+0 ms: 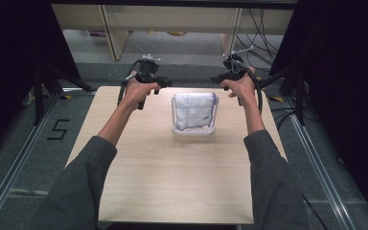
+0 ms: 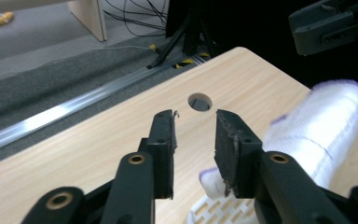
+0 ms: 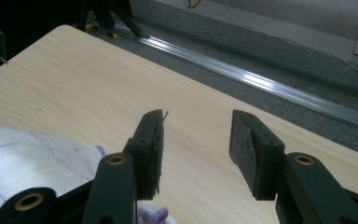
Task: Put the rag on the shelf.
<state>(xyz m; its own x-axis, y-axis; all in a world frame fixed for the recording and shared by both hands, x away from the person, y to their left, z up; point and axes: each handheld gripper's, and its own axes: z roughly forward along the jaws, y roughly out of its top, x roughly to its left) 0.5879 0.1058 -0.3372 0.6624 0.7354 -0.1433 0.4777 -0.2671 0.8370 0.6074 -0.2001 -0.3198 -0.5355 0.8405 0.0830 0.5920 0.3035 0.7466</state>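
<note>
A folded white cloth (image 1: 194,110) with thin purple lines sits in a white slotted basket (image 1: 193,129) at the centre of the wooden counter (image 1: 172,177). The left gripper (image 1: 148,76) and right gripper (image 1: 234,72) are held beyond it, each with jaws apart and empty. The cloth looks soft, light and floppy; a folded edge or corner seems the best hold.

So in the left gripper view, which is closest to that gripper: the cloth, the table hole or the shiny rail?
1. White folded cloth with purple lines, right beside the jaws.
2. Round hole in the wooden table, just ahead.
3. Shiny metal floor rail, beyond the table edge.
</note>
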